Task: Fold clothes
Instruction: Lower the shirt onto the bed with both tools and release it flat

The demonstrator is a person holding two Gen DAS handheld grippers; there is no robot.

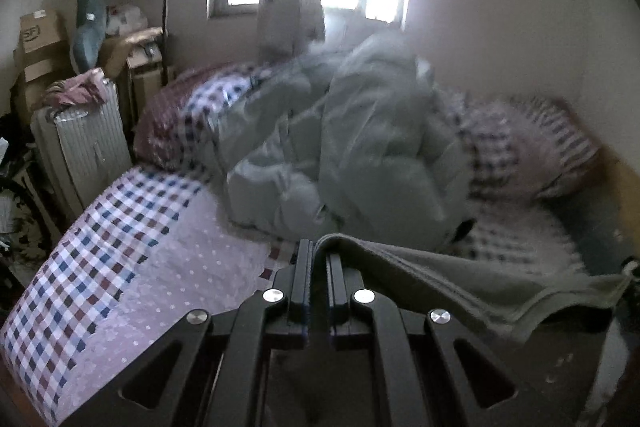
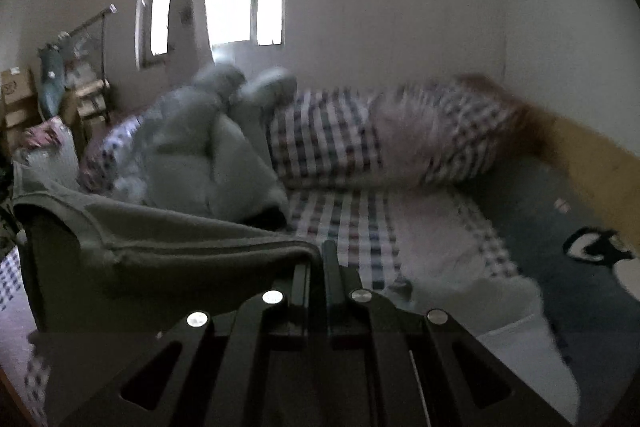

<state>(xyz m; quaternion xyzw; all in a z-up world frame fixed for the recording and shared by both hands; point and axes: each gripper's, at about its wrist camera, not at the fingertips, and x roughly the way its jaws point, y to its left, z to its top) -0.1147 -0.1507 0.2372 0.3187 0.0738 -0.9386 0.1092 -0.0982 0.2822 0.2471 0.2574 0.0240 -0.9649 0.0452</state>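
Left hand-held gripper [image 1: 319, 259]: jaws together, clamped on edge of grey-green garment [image 1: 460, 283]; cloth runs off right from its tips. Right hand-held gripper [image 2: 317, 261]: jaws together on opposite edge of same garment [image 2: 168, 251]; cloth runs off left. Garment hangs slack between the two, above near part of bed [image 1: 132, 247]. Two-corner hold likely meant to spread it flat before laying down for fold. Both views motion-blurred. Pale green duvet [image 1: 360, 131] heaped far on bed, checked pillow [image 2: 384, 135] far right; near bed surface open for laying. Suitcase [image 1: 84, 147] left of bed.
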